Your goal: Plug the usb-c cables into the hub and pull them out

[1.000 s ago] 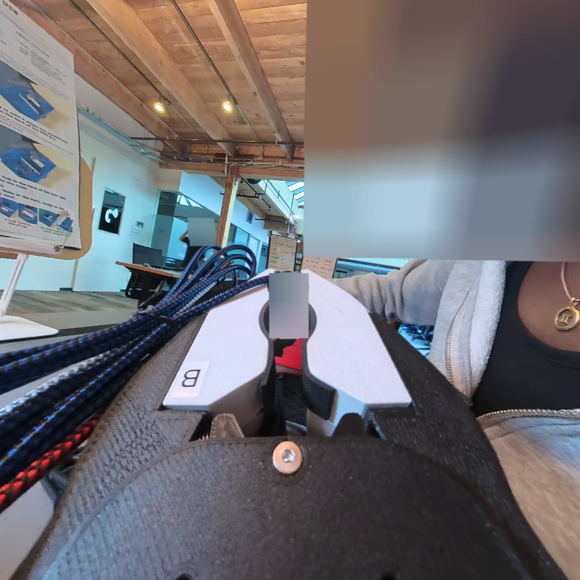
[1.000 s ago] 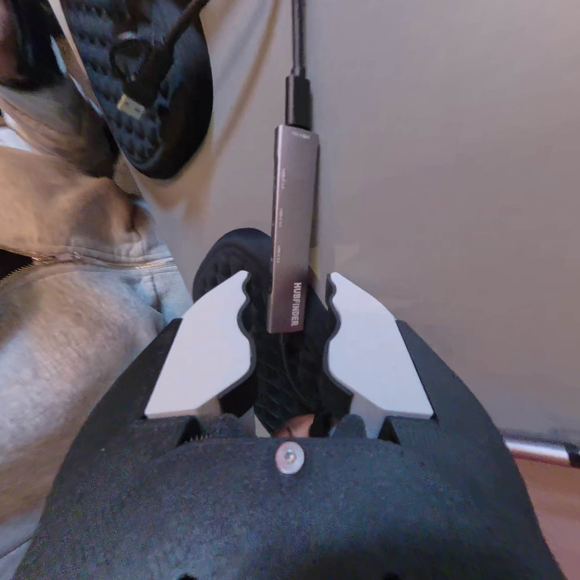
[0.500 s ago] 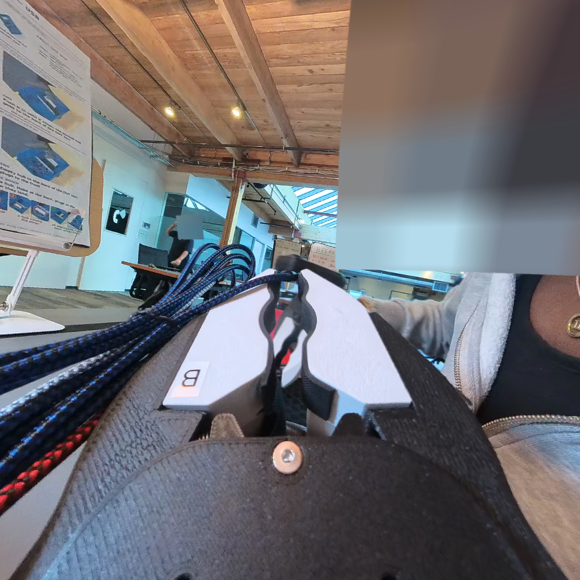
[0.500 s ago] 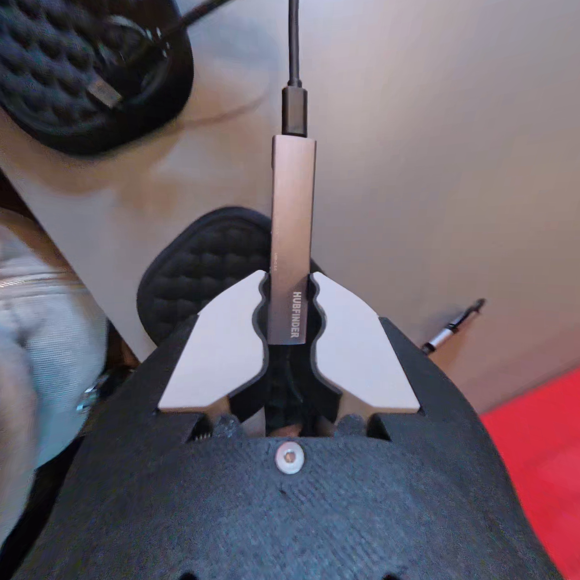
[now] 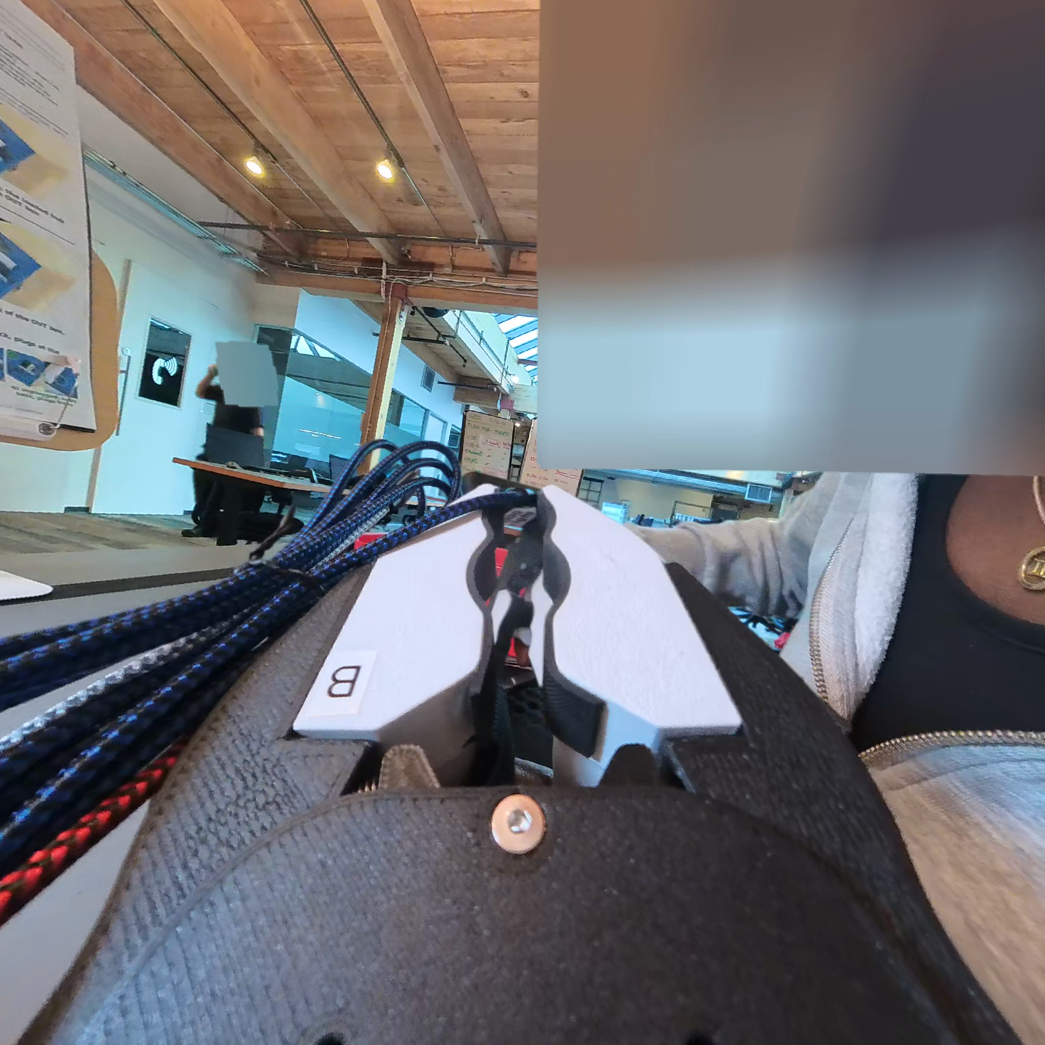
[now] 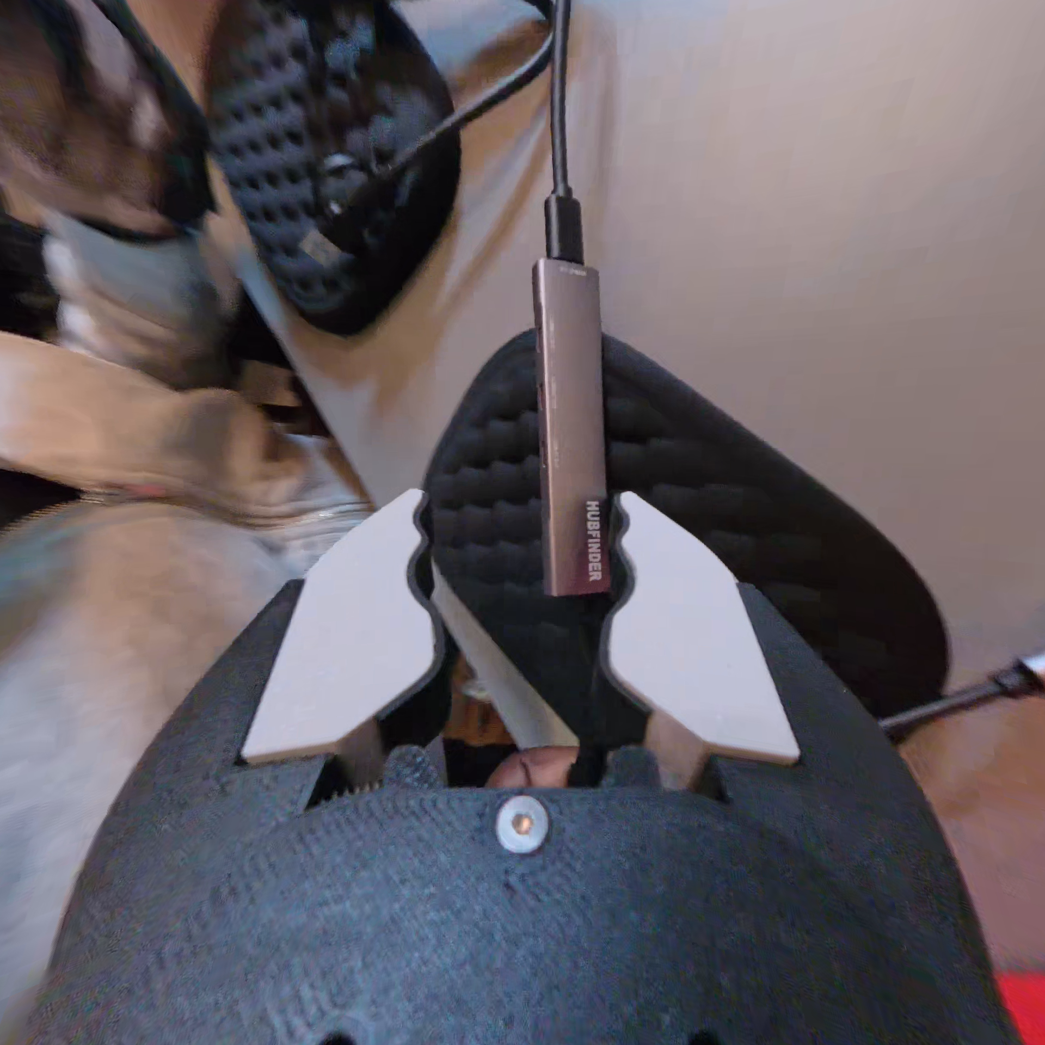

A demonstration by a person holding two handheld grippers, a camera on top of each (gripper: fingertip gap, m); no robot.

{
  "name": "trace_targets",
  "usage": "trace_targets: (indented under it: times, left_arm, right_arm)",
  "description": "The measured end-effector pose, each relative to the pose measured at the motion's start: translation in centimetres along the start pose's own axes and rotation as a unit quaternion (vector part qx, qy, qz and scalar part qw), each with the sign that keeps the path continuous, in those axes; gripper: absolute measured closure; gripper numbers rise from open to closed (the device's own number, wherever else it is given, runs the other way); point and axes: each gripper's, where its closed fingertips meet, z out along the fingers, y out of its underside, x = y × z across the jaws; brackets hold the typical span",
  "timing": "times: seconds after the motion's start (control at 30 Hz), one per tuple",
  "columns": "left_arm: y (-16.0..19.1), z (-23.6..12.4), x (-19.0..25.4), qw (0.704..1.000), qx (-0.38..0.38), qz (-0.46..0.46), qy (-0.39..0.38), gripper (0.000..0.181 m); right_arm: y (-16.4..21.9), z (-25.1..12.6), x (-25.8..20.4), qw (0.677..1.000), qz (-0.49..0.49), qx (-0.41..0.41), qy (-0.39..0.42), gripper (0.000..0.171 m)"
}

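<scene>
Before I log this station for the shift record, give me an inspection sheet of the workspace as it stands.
Surface: pale tabletop, bare at right.
Job's things: grey hub lies over a black textured pad, black lead plugged into its far end.
Clutter: second black pad with a loose connector on it.
Grippers: right gripper open around the hub's near end; left gripper shut on a blue braided cable.
Cables: blue braided bundle, one red braided cable.
Surroundings: instruction poster, wooden ceiling, distant person.
</scene>
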Motion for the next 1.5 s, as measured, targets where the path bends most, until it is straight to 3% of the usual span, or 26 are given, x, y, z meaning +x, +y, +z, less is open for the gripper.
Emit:
trace_targets:
  times: [0.03, 0.17, 0.23, 0.3, 0.53, 0.73, 0.8, 0.83, 0.93, 1.0, 1.13, 1.2, 1.3, 1.5]
  left_arm:
    - [0.0, 0.0, 0.0, 1.0, -0.001, -0.002, 0.002, 0.17]
    - [0.1, -0.2, 0.0, 1.0, 0.003, -0.013, 0.009, 0.17]
    - [0.3, -0.2, 0.0, 1.0, 0.004, -0.02, 0.012, 0.17]
    - [0.4, -0.2, 0.0, 1.0, 0.001, -0.021, 0.014, 0.17]
    - [0.7, -0.2, -0.3, 0.999, 0.002, -0.032, 0.014, 0.17]
    - [0.9, -0.1, -0.1, 0.999, 0.002, -0.035, 0.017, 0.17]
    - [1.0, -0.1, -0.2, 0.999, -0.002, -0.029, 0.015, 0.17]
    - [1.1, 0.0, -0.2, 1.0, -0.004, -0.026, 0.013, 0.17]
    - [1.3, 0.1, -0.4, 1.0, -0.004, -0.029, 0.01, 0.17]
    - [1.5, 0.2, -0.3, 0.999, -0.008, -0.03, 0.01, 0.17]
    - [4.0, 1.2, -0.5, 0.996, -0.074, -0.035, -0.016, 0.17]
    - [4.9, 1.7, -0.3, 0.994, -0.099, -0.019, -0.037, 0.17]
    - [5.9, 1.9, -0.1, 0.99, -0.131, 0.0, -0.051, 0.17]
    - [6.3, 1.5, -0.2, 0.991, -0.119, -0.026, -0.056, 0.17]
  right_arm:
    - [-0.2, -0.2, -0.2, 0.999, 0.03, -0.007, -0.038, 0.109]
    - [-1.5, -0.4, 0.9, 0.978, 0.164, -0.014, -0.127, 0.12]
    - [-1.3, 0.1, 1.7, 0.972, 0.189, -0.022, -0.134, 0.143]
    - [-1.2, 0.8, 1.3, 0.968, 0.195, -0.021, -0.153, 0.148]
    - [-0.2, 2.0, 1.5, 0.999, 0.011, -0.039, 0.004, 0.148]
    - [-0.4, 1.9, 1.6, 0.996, -0.064, 0.005, 0.055, 0.149]
    - [-0.6, 1.7, 2.0, 0.971, -0.173, 0.02, 0.162, 0.149]
    - [-0.9, 1.4, 2.2, 0.94, -0.245, 0.02, 0.235, 0.148]
    - [-1.9, 0.3, 2.5, 0.806, -0.406, 0.023, 0.43, 0.148]
    - [-2.1, 0.1, 2.2, 0.739, -0.46, 0.04, 0.49, 0.149]
    - [-1.9, 0.0, 1.5, 0.638, -0.528, 0.049, 0.559, 0.149]
    - [-1.9, 0.0, 1.5, 0.632, -0.527, 0.049, 0.567, 0.149]
    - [-1.6, 0.1, 1.5, 0.656, -0.52, 0.058, 0.543, 0.149]
    - [-0.5, 0.5, 0.7, 0.678, -0.554, 0.026, 0.482, 0.149]
